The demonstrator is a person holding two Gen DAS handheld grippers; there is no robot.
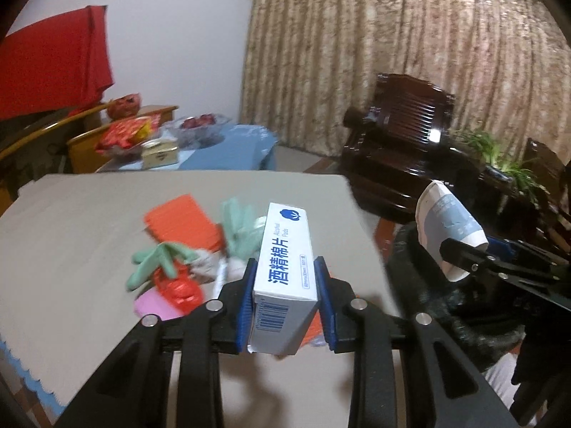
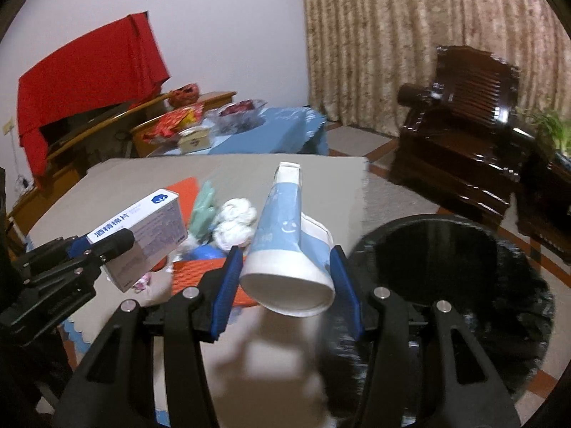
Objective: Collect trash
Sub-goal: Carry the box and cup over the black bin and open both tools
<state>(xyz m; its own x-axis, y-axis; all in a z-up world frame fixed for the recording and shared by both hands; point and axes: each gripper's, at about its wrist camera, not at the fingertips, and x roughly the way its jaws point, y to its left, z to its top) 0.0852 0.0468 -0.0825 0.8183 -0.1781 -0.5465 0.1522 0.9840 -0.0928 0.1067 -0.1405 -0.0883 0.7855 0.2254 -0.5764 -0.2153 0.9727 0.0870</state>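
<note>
The black-lined trash bin (image 2: 446,285) stands on the floor off the table's edge, just right of the right gripper (image 2: 289,273) and slightly ahead of it; its mouth faces up and its inside reads only as dark, so whether anything lies in it cannot be told. From the left wrist view the same bin (image 1: 446,306) sits to the right of the left gripper (image 1: 285,306), under the other claw.

The left gripper is pinching a white alcohol-pad box (image 1: 285,267) between its blue pads, which press on the box's two long side faces. The box's long axis runs straight ahead along the fingers, its far end tilted a little upward, the barcode end nearest the camera. It is held above the grey table (image 1: 89,214).

The right gripper holds a blue and white paper cup (image 2: 285,246) between its pads, squeezed at the wide rim. The cup lies on its side: open mouth toward the camera, crumpled narrow base pointing forward and slightly up.

Ahead of both claws, on the table, lies a pile of loose trash: an orange ribbed sheet (image 1: 182,224), green gloves (image 1: 239,228), crumpled white tissue (image 2: 235,221) and a pink card (image 1: 153,306) by a red wrapper (image 1: 178,289).
</note>
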